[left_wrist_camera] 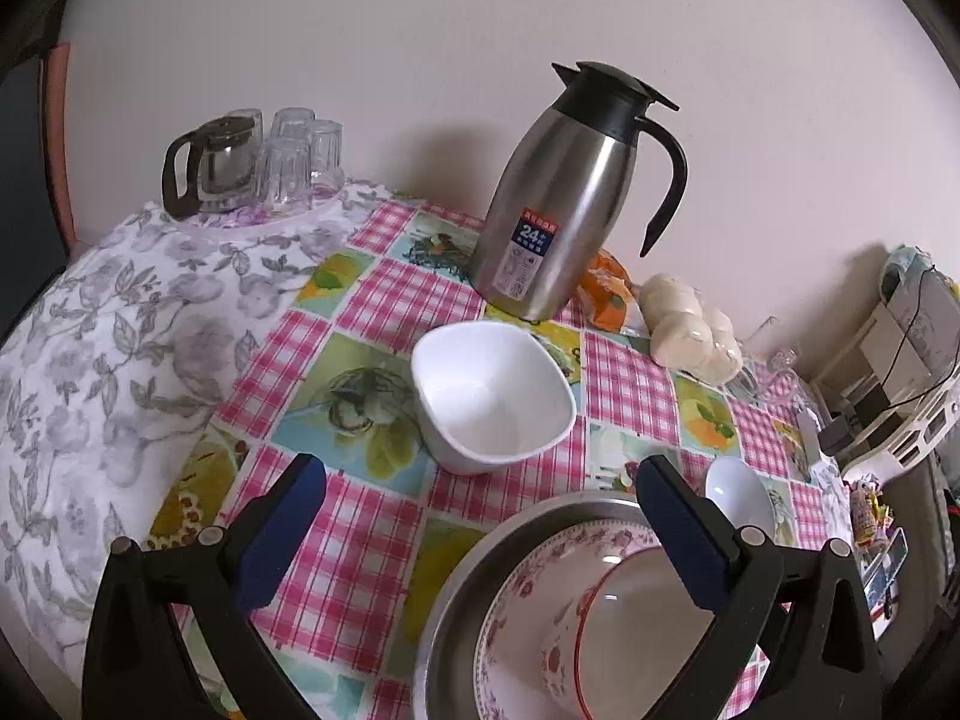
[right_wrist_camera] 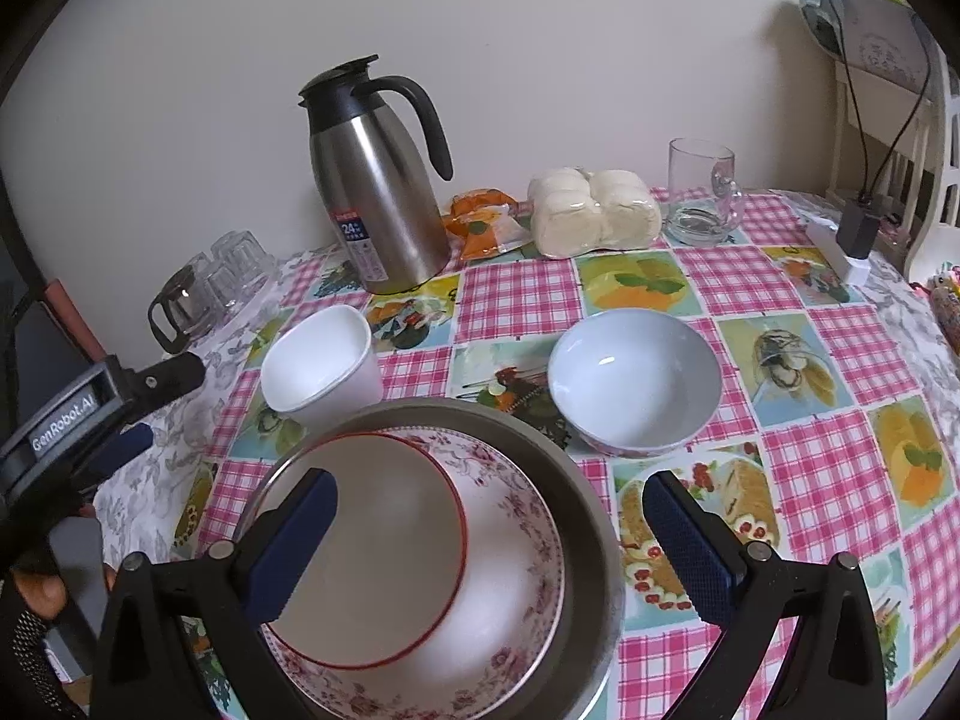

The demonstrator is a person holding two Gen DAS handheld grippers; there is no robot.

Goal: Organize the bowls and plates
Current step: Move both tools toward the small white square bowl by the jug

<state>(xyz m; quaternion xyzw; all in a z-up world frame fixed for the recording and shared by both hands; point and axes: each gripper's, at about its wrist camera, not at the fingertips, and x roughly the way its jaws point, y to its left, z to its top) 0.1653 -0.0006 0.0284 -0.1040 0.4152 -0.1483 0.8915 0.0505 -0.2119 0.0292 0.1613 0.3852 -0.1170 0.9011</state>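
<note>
A metal basin (right_wrist_camera: 570, 480) holds a floral-rimmed plate (right_wrist_camera: 516, 516) with a red-rimmed bowl (right_wrist_camera: 384, 540) nested in it; the stack also shows in the left wrist view (left_wrist_camera: 468, 588). A white squarish bowl (left_wrist_camera: 492, 396) stands beyond my left gripper (left_wrist_camera: 480, 516) and also shows in the right wrist view (right_wrist_camera: 321, 366). A round white bowl (right_wrist_camera: 636, 381) stands past my right gripper (right_wrist_camera: 489, 528) and shows small in the left wrist view (left_wrist_camera: 738, 495). Both grippers are open and empty. The right one hovers over the stack.
A steel thermos jug (left_wrist_camera: 564, 198) stands at the back by the wall, with wrapped buns (right_wrist_camera: 594, 210) and an orange packet (right_wrist_camera: 486, 222) beside it. A glass mug (right_wrist_camera: 705, 192) is at the back right. A glass teapot and tumblers (left_wrist_camera: 258, 162) stand at the back left.
</note>
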